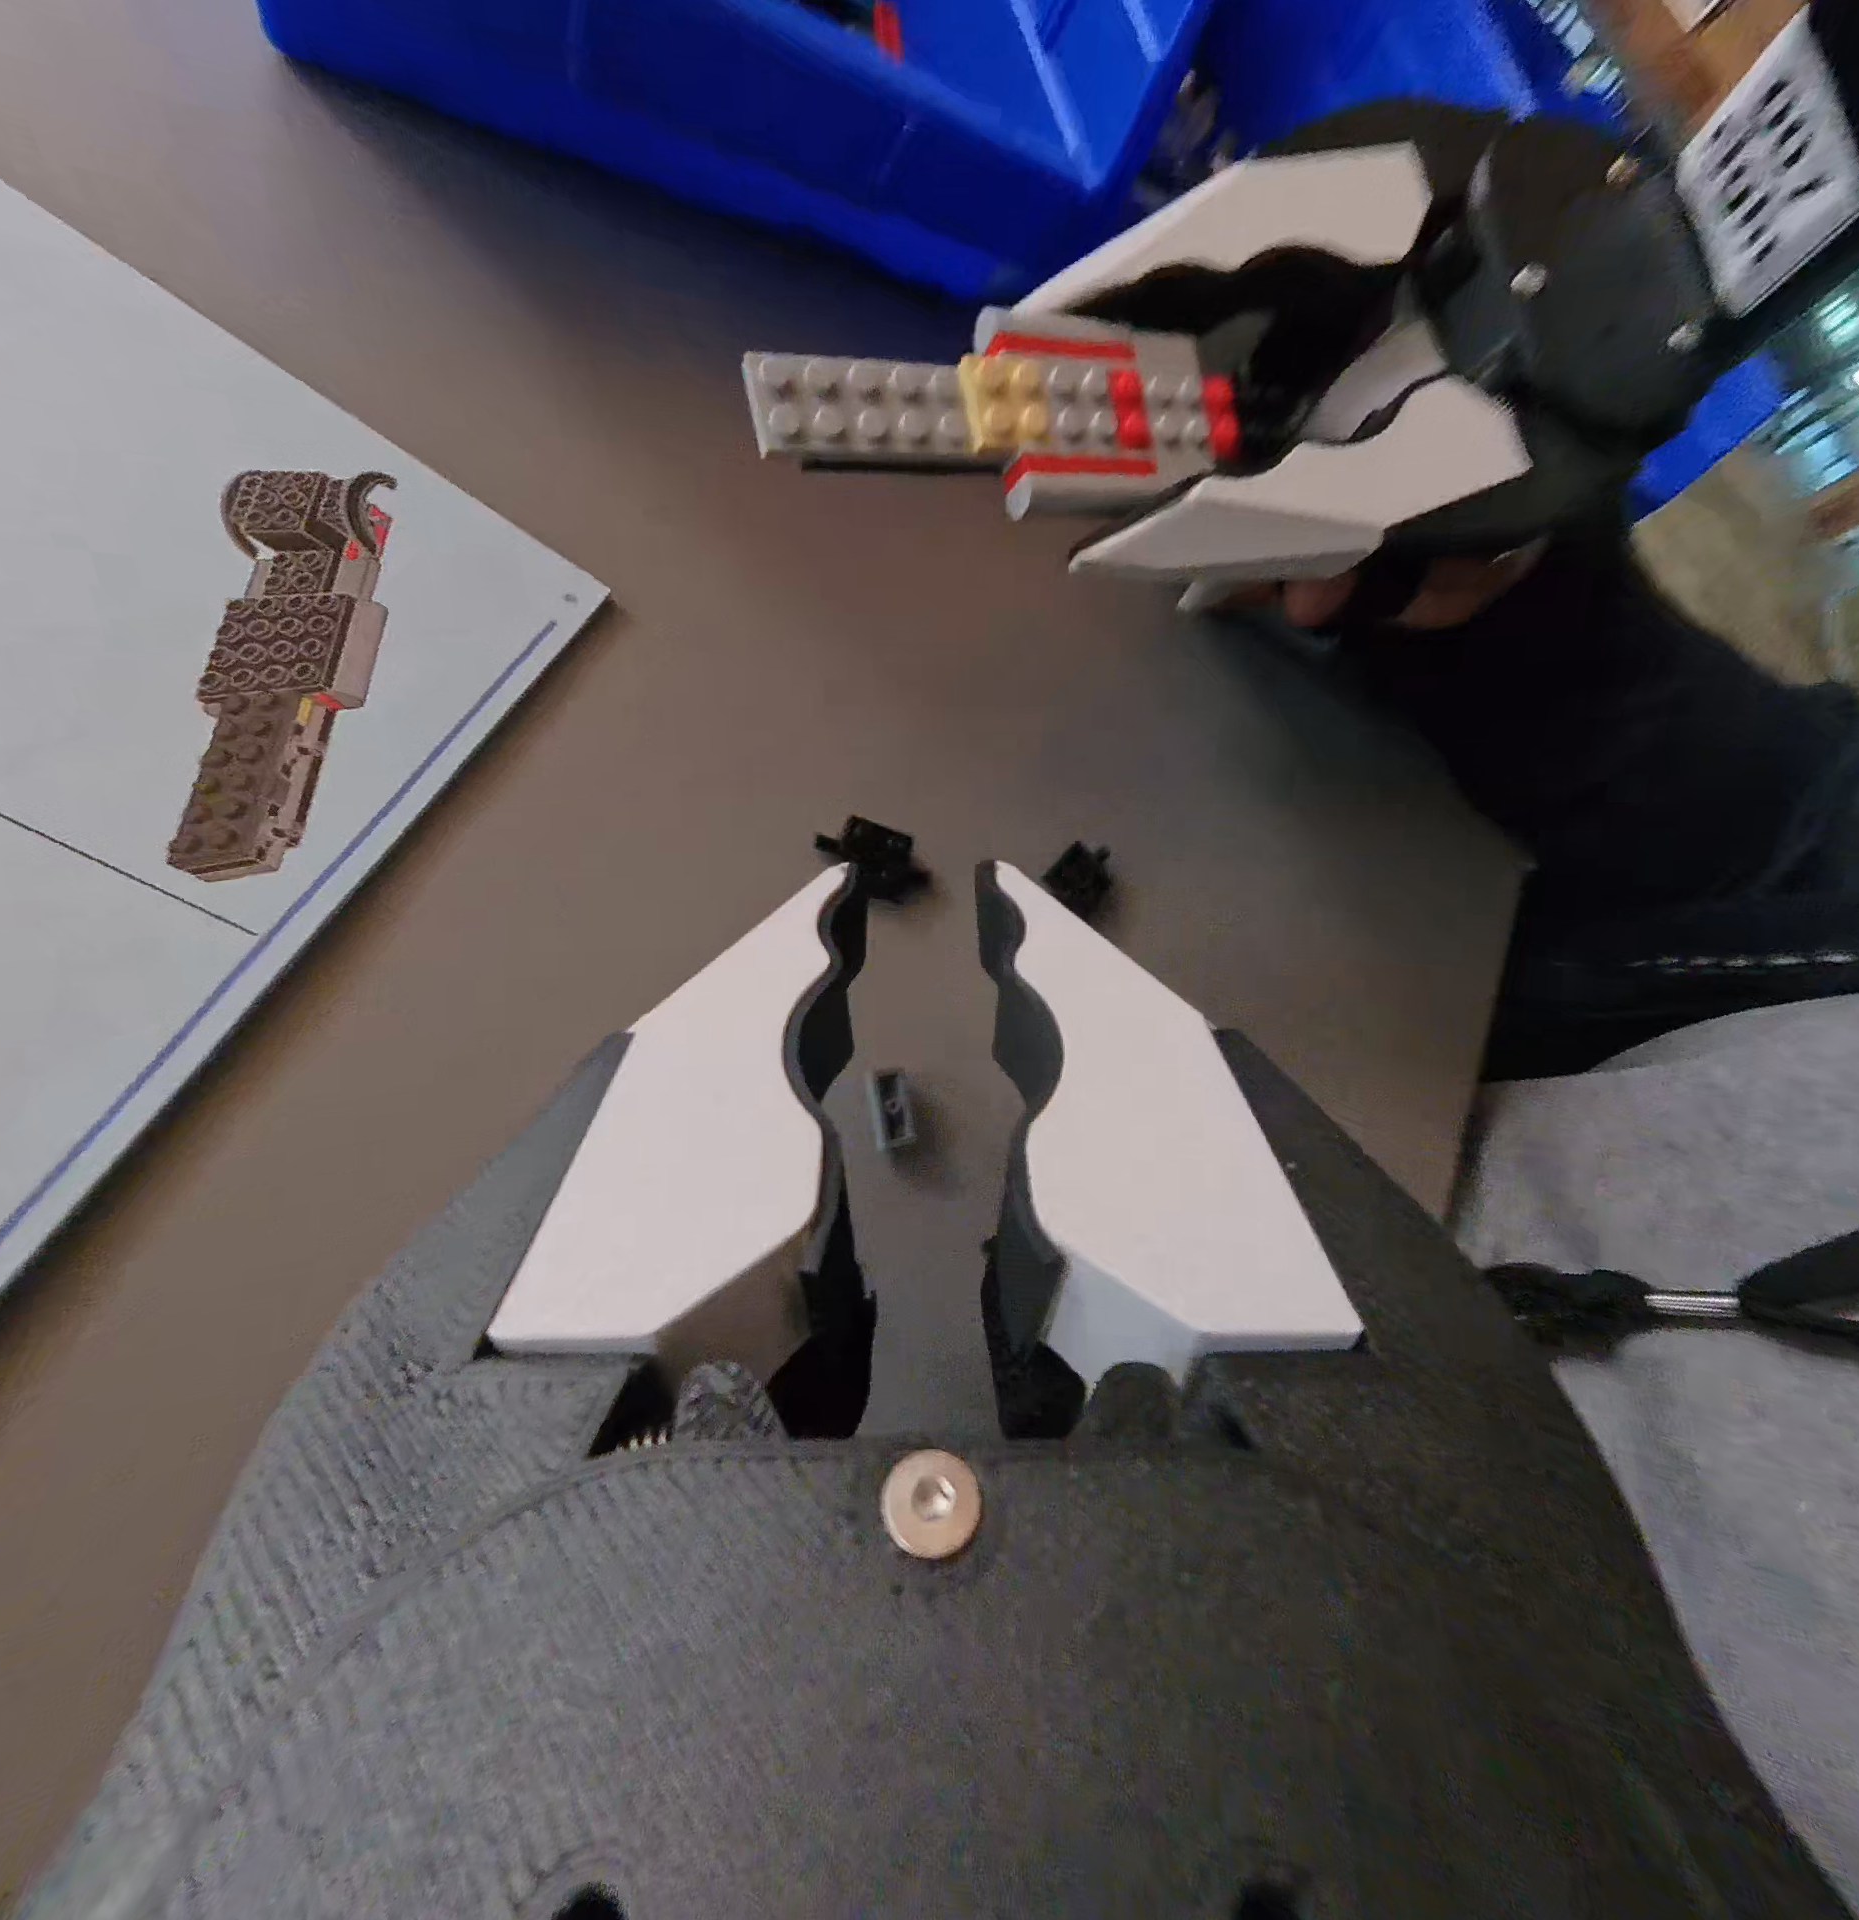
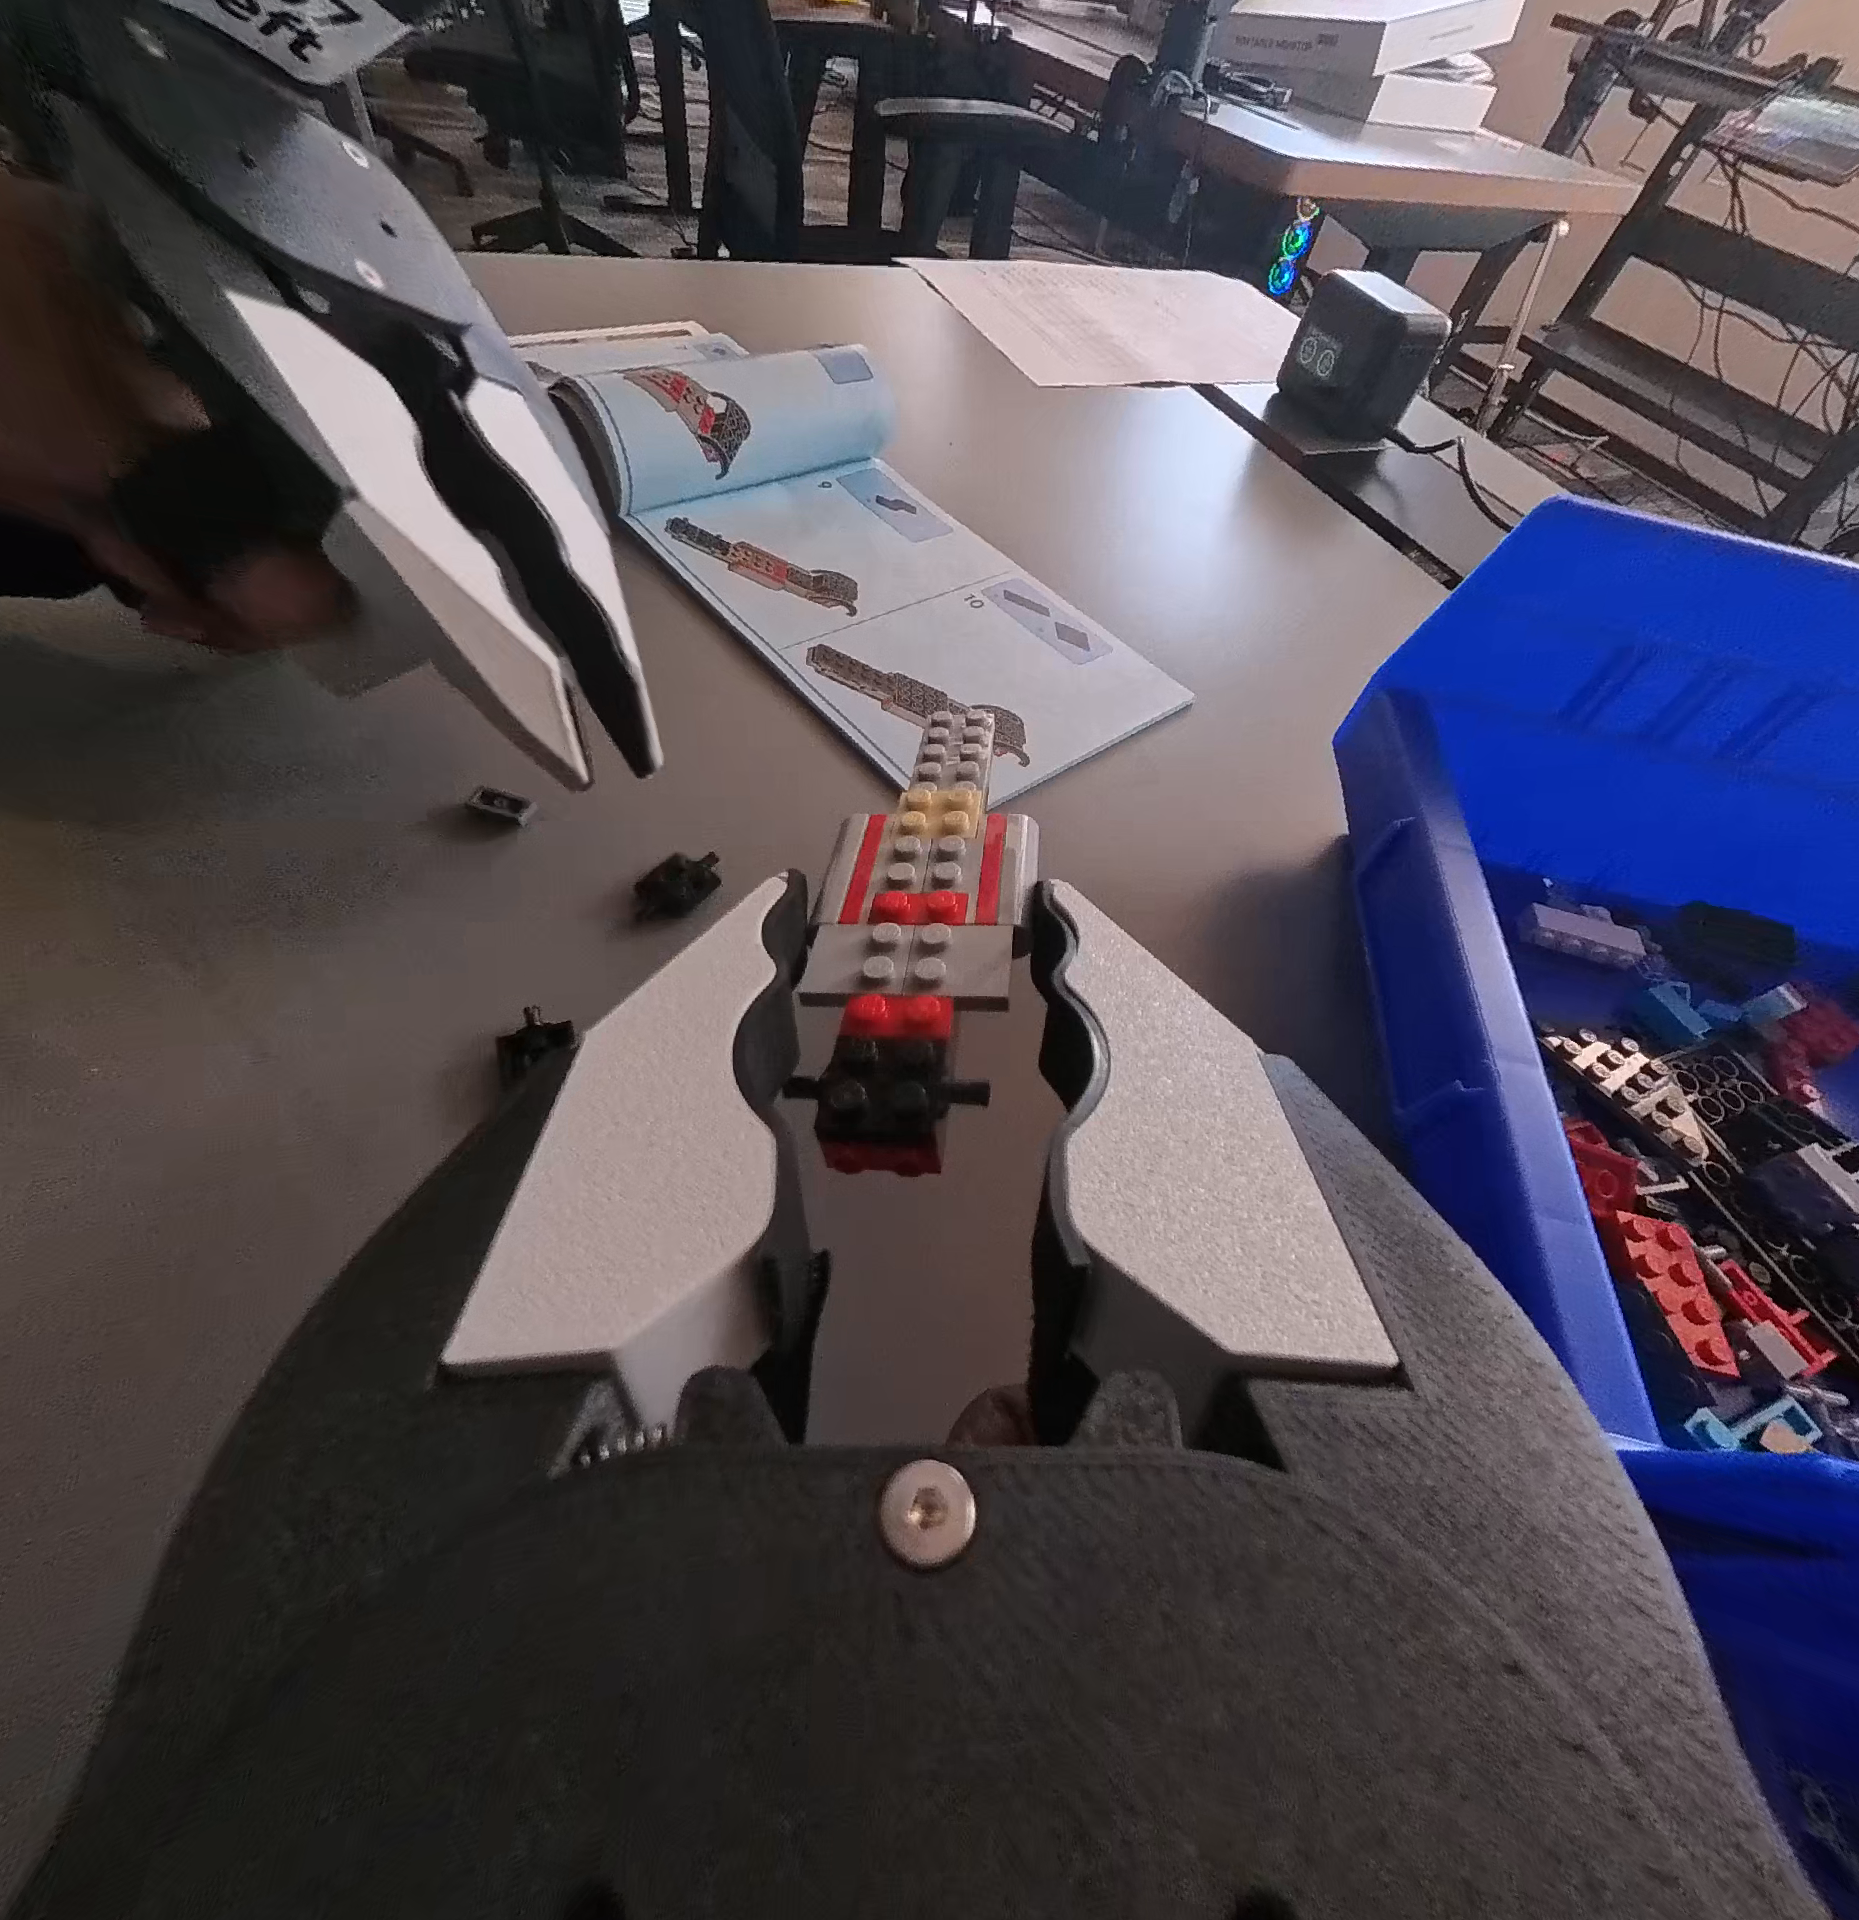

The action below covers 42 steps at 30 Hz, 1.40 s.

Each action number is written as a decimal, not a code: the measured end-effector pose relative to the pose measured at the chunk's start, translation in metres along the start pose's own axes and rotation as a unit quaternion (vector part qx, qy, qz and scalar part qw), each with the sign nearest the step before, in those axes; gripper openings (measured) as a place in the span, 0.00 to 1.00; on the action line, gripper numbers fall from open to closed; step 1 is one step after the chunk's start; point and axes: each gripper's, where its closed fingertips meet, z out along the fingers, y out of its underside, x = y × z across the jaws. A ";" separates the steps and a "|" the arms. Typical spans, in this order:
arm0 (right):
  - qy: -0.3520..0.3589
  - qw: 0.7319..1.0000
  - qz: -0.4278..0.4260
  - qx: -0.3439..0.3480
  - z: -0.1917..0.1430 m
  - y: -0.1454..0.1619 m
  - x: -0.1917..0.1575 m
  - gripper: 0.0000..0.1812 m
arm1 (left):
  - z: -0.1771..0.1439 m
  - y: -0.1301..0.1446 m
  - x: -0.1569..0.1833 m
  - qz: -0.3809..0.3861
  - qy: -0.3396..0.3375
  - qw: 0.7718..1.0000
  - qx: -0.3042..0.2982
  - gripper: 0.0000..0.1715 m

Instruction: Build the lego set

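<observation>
Dark counter [image 2: 1164,540] lies under the grey-and-red lego build [image 2: 920,914], raised clear of it and pinched by the right gripper [image 2: 909,914] jaws. Left gripper [image 1: 912,883], jaws narrowly spread and empty, hovers over small black pieces [image 1: 871,854], beside the instruction booklet [image 2: 904,613] and blue bin [image 2: 1527,831].

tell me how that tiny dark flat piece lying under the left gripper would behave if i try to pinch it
The small dark tile lies flat on the smooth table, so it would probably skate aside rather than lift. It looks thin, so the left gripper likely gets little edge to grip. Probably very light.
</observation>
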 end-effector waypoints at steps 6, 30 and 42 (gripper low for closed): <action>0.000 1.000 0.000 -0.005 0.000 0.002 0.001 0.25 | 0.013 0.013 -0.007 0.041 -0.040 0.996 -0.067 0.15; -0.105 0.994 -0.009 -0.039 -0.010 0.016 -0.022 0.25 | 0.030 0.011 -0.008 0.330 0.089 0.928 -0.145 0.22; -0.110 0.993 0.006 -0.033 -0.013 0.015 -0.018 0.25 | 0.037 0.008 -0.011 0.377 0.105 0.908 -0.149 0.13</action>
